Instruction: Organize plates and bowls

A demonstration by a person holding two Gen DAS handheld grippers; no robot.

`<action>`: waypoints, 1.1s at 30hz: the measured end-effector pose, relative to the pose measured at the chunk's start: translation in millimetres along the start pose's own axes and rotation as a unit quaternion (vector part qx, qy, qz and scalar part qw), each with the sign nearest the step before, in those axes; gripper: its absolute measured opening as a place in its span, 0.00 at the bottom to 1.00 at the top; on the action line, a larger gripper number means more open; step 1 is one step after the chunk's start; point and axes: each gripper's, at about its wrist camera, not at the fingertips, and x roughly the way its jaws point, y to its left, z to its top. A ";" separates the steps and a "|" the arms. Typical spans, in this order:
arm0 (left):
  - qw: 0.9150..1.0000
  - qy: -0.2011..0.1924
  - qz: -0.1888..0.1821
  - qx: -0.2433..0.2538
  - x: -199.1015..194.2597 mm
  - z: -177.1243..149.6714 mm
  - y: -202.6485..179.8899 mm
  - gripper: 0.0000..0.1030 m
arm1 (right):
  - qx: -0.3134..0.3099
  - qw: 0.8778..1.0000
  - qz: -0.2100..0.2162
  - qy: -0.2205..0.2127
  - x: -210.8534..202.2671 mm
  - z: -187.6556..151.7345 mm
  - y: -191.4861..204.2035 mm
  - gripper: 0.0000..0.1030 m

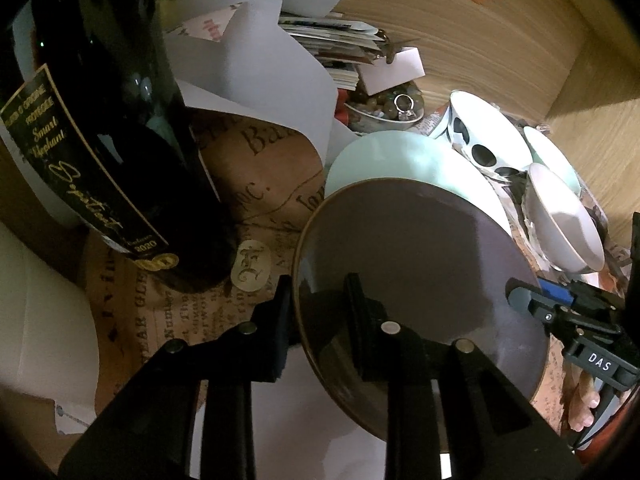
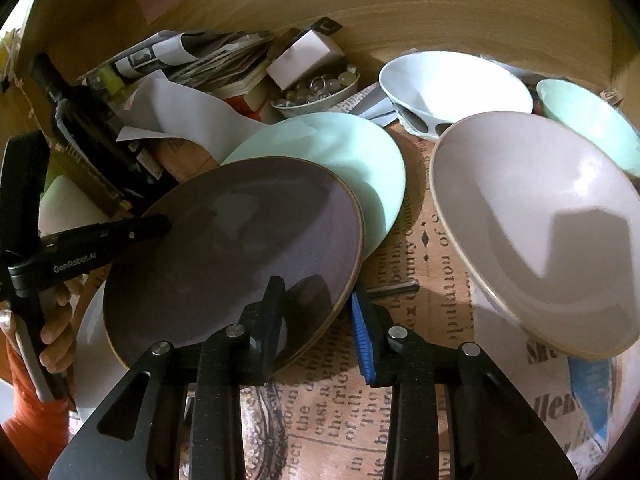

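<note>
Two grippers: both sit on one brown plate, at opposite edges.

Left wrist view
- Left gripper [image 1: 320, 320]: jaws closed on the near rim of the brown plate [image 1: 420, 260], one finger outside the rim, the other on its face.
- Plate's lie: tilted, near edge raised in the jaws, far edge resting over the mint plate [image 1: 400, 160].
- Right gripper [image 1: 532, 300]: comes in from the right and meets the plate's right edge; from here I cannot tell how its jaws stand.
- Bowls: three to the right, one spotted [image 1: 480, 140], one pale [image 1: 560, 220], one mint [image 1: 552, 156] behind it.
- Other things: one wine bottle [image 1: 100, 120] standing left, just beside the plate, with loose papers [image 1: 260, 80] behind.

Right wrist view
- Right gripper [image 2: 318, 312]: jaws straddle the plate's near right rim, black finger on its face, blue-padded finger under the edge; they look clamped on it, though contact underneath is hidden.
- Left gripper [image 2: 160, 224]: holds the opposite edge.
- Turning relation: the plate spans between the two grippers, leaning up and away onto the mint plate, so both hands are equally near it.
- Count: two plates, three bowls (pale [image 2: 540, 220] nearest right), plus one small dish of glass beads [image 2: 316, 88].
- Worktop [image 2: 400, 360]: covered in printed paper.
</note>
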 end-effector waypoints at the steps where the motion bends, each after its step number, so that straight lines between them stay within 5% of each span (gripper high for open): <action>1: 1.000 -0.001 -0.001 0.001 0.3 -0.1 -0.5 0.24 | -0.002 1.000 -0.001 -0.002 -1.0 -0.3 0.1 0.28; 33: 0.998 -0.060 0.005 -0.001 -57.0 -39.8 -26.6 0.24 | -0.027 0.999 0.014 -0.045 -60.0 -29.2 2.7 0.26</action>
